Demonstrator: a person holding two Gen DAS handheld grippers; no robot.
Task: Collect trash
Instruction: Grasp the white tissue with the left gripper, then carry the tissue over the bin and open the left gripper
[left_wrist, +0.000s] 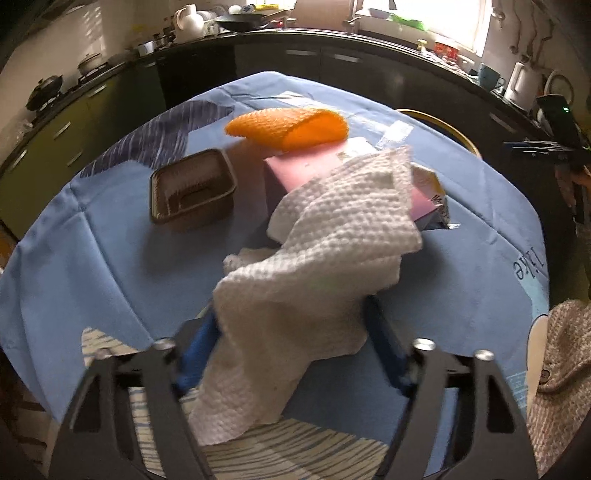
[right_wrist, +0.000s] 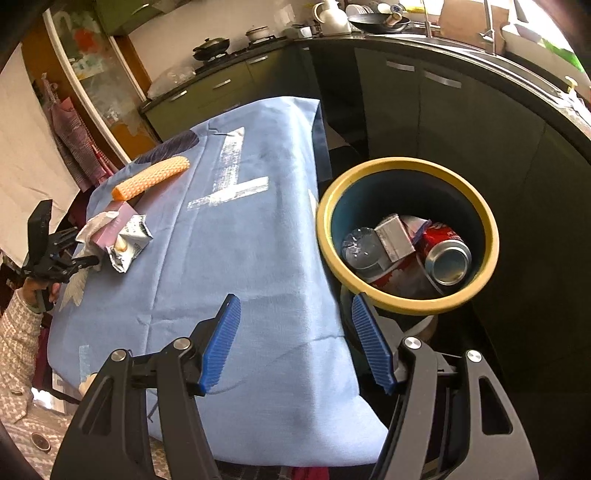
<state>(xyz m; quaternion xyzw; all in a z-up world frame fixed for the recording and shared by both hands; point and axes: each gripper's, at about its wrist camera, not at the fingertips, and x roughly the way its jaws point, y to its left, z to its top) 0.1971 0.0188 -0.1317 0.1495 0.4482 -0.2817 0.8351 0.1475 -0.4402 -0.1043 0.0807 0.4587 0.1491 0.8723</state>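
Right wrist view: bin (right_wrist: 406, 295) beside table already holds can (right_wrist: 447, 254), bottle (right_wrist: 360, 249), carton. Right gripper (right_wrist: 295, 343) open, empty. Left gripper (left_wrist: 291, 332) closed on paper towel (left_wrist: 332, 236). Remaining on tablecloth (left_wrist: 92, 258): pink box (left_wrist: 295, 170), wrapper (right_wrist: 129, 243), brown tray (left_wrist: 192, 192).

Dark kitchen cabinets (left_wrist: 332, 62) – bright window (left_wrist: 443, 18) – blue-clothed table (right_wrist: 258, 240).

location: home kitchen. dark countertop (left_wrist: 369, 40) runs along the walls over green cabinet fronts (right_wrist: 221, 88) with bar handles. a wok (left_wrist: 243, 23), lidded pots (right_wrist: 210, 46) on a stove, a tap (left_wrist: 352, 16) below a bright window (left_wrist: 443, 18), a white kettle (left_wrist: 521, 86).
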